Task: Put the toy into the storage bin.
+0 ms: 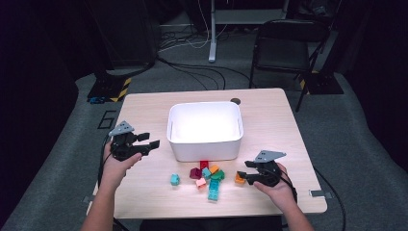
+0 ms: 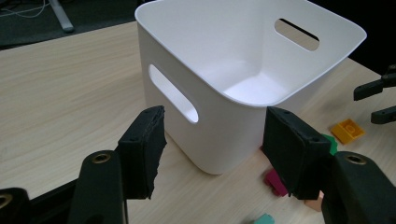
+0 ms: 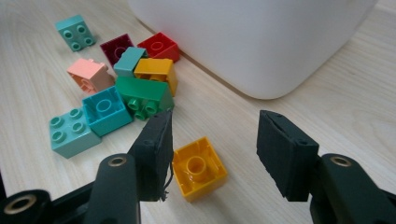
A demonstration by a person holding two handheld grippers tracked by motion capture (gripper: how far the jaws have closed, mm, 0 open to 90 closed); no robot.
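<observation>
L gripper (image 1: 148, 140) is hovering over the desk's left side w/ jaws standing wide apart, nothing between the pads. R gripper (image 1: 243, 177) is sitting low near the front-right edge, jaws parted, pointing left; both forearms are entering from the front edge.

- The bin (image 1: 204, 144) is showing plain white.
- The table (image 1: 144, 108) is showing pale wood grain.
- The near brick (image 3: 198, 168) is showing yellow-orange.
- The far-left brick (image 3: 74, 31) is showing teal.
- The long brick (image 3: 144, 95) is showing green.
- The right claw (image 3: 212, 147) is showing black pads.
</observation>
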